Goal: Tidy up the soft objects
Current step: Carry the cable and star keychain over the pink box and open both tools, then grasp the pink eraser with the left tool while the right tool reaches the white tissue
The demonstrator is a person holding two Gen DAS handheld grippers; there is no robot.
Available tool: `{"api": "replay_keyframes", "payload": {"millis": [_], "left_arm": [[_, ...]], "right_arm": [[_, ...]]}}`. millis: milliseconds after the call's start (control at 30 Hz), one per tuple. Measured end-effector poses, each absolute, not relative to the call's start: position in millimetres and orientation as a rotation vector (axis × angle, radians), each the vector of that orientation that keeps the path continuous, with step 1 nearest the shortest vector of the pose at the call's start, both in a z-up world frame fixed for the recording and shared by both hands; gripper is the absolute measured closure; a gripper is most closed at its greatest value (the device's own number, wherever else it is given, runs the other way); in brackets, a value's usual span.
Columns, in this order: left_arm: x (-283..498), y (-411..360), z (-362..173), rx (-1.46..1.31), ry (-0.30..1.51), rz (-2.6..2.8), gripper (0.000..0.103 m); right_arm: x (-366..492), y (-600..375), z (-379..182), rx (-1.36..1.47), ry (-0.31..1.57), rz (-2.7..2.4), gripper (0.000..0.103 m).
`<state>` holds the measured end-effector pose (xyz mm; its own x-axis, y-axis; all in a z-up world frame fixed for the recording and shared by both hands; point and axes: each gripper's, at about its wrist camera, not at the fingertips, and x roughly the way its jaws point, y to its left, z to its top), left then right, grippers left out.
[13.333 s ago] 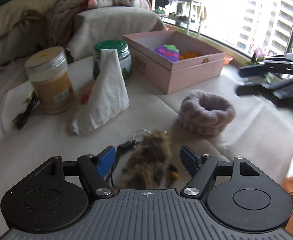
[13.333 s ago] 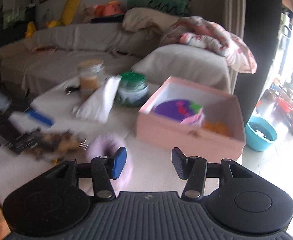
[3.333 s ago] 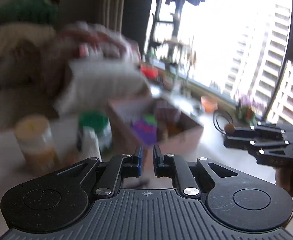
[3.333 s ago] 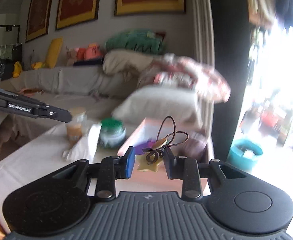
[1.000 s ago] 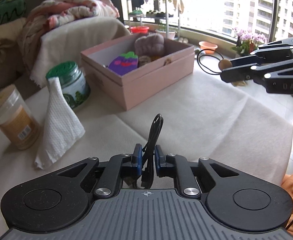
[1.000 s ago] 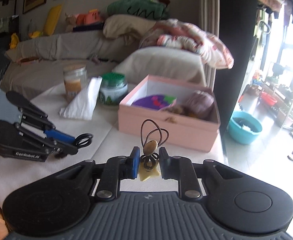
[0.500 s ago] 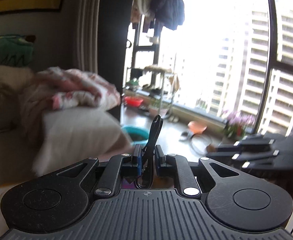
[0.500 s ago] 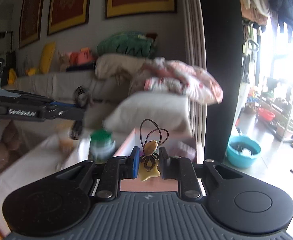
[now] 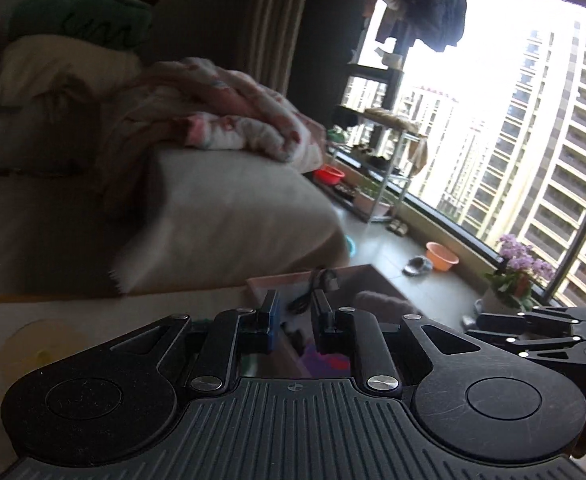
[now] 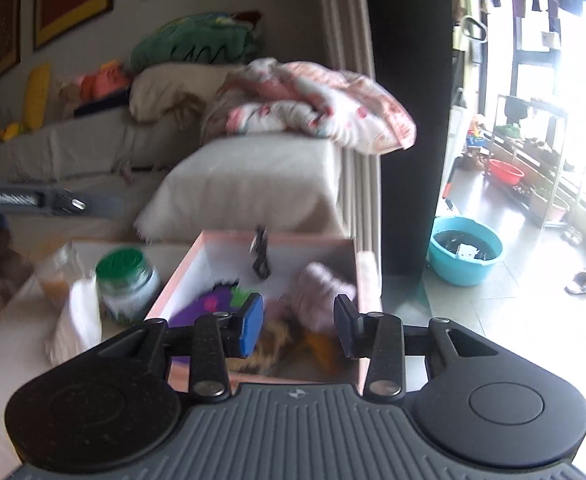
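Several soft toys (one purple) inside pink box

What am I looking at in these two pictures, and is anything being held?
There is no robot here. A person carries a hand-held tool with two fingers in each hand, and a wide-angle camera on each tool looks forward along those fingers. One picture comes from the left tool, the other from the right.

The black shape at the bottom of each picture is the tool itself. The left gripper is open, and so is the right gripper; neither grips anything.

Both hang over a pink box on a cloth-covered table. In the box lie a purple toy, a fluffy lilac band and a brown furry thing. A small black cable is above the box floor, blurred, apparently falling in. Beside the box stand a green-lidded jar, a white tissue and another jar.
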<state>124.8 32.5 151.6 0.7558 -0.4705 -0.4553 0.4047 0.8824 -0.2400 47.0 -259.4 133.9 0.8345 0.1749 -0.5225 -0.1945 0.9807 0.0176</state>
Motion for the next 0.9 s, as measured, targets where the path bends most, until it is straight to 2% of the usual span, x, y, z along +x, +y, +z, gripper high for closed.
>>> {"api": "replay_keyframes", "payload": {"millis": [67, 167, 200, 300, 500, 533, 567, 600, 633, 900], "left_arm": [[115, 71, 145, -0.165, 0.559, -0.394, 0.085], [88, 115, 129, -0.189, 0.568, -0.338, 0.085], [79, 124, 124, -0.172, 0.574, -0.346, 0.085], [53, 144, 106, -0.126, 0.615, -0.292, 0.085], [46, 170, 81, -0.233, 0.675, -0.294, 0.085], [46, 168, 80, -0.213, 0.672, -0.292, 0.085], [46, 166, 79, -0.194, 0.667, -0.288, 0.085], [49, 163, 79, -0.180, 0.659, -0.288, 0.085], [47, 162, 78, -0.173, 0.648, -0.292, 0.085], [62, 129, 69, -0.138, 0.622, -0.348, 0.085]], "right_arm": [[39, -239, 128, -0.078, 0.543, 0.235, 0.062], [31, -198, 122, -0.117, 0.537, 0.344, 0.048], [30, -183, 119, -0.124, 0.545, 0.381, 0.046], [37, -134, 106, -0.135, 0.593, 0.489, 0.046], [79, -67, 76, -0.020, 0.697, 0.545, 0.047], [84, -61, 72, -0.019, 0.706, 0.537, 0.049], [89, -56, 69, -0.020, 0.729, 0.541, 0.065], [91, -56, 66, -0.017, 0.759, 0.552, 0.091], [91, -58, 64, -0.011, 0.782, 0.566, 0.100], [18, -135, 60, 0.034, 0.807, 0.567, 0.101]]}}
